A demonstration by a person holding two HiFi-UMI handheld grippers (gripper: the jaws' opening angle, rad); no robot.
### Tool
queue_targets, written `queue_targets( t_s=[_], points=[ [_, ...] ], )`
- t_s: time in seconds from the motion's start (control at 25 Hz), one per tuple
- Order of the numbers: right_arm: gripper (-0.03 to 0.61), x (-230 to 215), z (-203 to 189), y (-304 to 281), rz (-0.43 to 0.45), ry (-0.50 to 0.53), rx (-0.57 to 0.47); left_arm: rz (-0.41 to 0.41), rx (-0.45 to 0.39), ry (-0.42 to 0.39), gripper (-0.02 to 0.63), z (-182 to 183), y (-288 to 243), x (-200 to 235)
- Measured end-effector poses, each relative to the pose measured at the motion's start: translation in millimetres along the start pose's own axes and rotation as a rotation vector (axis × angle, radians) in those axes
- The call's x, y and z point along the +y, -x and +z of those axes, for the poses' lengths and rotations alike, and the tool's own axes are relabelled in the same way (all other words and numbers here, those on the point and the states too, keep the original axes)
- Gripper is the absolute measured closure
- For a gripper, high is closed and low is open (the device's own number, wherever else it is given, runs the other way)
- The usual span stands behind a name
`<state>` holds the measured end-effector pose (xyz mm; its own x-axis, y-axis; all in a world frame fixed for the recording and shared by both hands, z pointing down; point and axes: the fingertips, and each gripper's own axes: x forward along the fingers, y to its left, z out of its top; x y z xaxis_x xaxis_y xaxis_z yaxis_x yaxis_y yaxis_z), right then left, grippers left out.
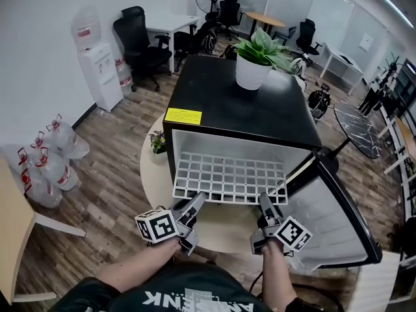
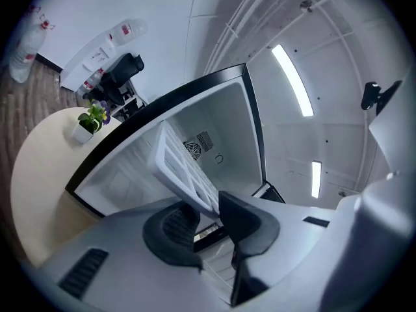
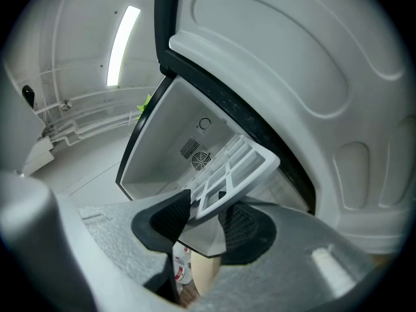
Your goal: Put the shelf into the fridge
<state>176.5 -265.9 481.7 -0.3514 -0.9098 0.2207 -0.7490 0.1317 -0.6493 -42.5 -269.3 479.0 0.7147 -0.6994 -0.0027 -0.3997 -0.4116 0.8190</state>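
Observation:
A small black fridge point(image 1: 240, 103) stands on a round table, its door point(image 1: 338, 220) swung open to the right. The white grid shelf point(image 1: 227, 177) lies level, partly inside the white cavity, with its front edge sticking out. My left gripper point(image 1: 195, 203) is at the shelf's front left corner. In the left gripper view its jaws point(image 2: 208, 213) stand wide, with the shelf point(image 2: 185, 168) edge between them. My right gripper point(image 1: 265, 201) is at the front right corner. In the right gripper view its pads point(image 3: 207, 216) pinch the shelf point(image 3: 237, 168) corner.
A potted plant point(image 1: 257, 60) sits on the fridge top. A tiny plant point(image 1: 158, 142) stands on the round beige table point(image 1: 156, 174) left of the fridge. Water bottles point(image 1: 45, 161), a dispenser point(image 1: 97, 70) and office chairs point(image 1: 140, 44) line the left wall. A wooden table corner point(image 1: 13, 226) is near left.

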Motion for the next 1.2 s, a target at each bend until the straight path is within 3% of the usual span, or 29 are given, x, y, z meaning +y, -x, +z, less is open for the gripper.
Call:
queue_targets(
  t_s=[0.2, 0.4, 0.6, 0.8, 1.0, 1.2],
  points=[
    [0.437, 2.2, -6.9, -2.8, 0.019, -0.011, 0.012, 0.060, -0.002, 0.025, 0.534, 2.1, 1.0, 9.3],
    [0.434, 9.1, -12.3, -3.8, 0.081, -0.072, 0.011, 0.053, 0.010, 0.055, 0.538, 2.4, -4.1, 8.5],
    [0.425, 11.5, -30.2, 9.2, 0.077, -0.042, 0.040, 0.063, 0.024, 0.062, 0.543, 1.6, -9.3, 14.3],
    [0.445, 29.1, -47.5, 10.3, 0.080, 0.055, 0.052, 0.047, 0.035, 0.047, 0.543, 1.3, -6.3, 16.0],
    [0.520, 23.8, -49.6, 10.1, 0.048, 0.138, 0.030, 0.033, 0.028, 0.007, 0.537, 2.8, -4.3, 15.6],
    [0.523, 29.8, -41.5, 14.2, 0.049, 0.178, 0.012, 0.047, 0.003, -0.008, 0.526, 7.9, -2.5, 6.0]
  ],
)
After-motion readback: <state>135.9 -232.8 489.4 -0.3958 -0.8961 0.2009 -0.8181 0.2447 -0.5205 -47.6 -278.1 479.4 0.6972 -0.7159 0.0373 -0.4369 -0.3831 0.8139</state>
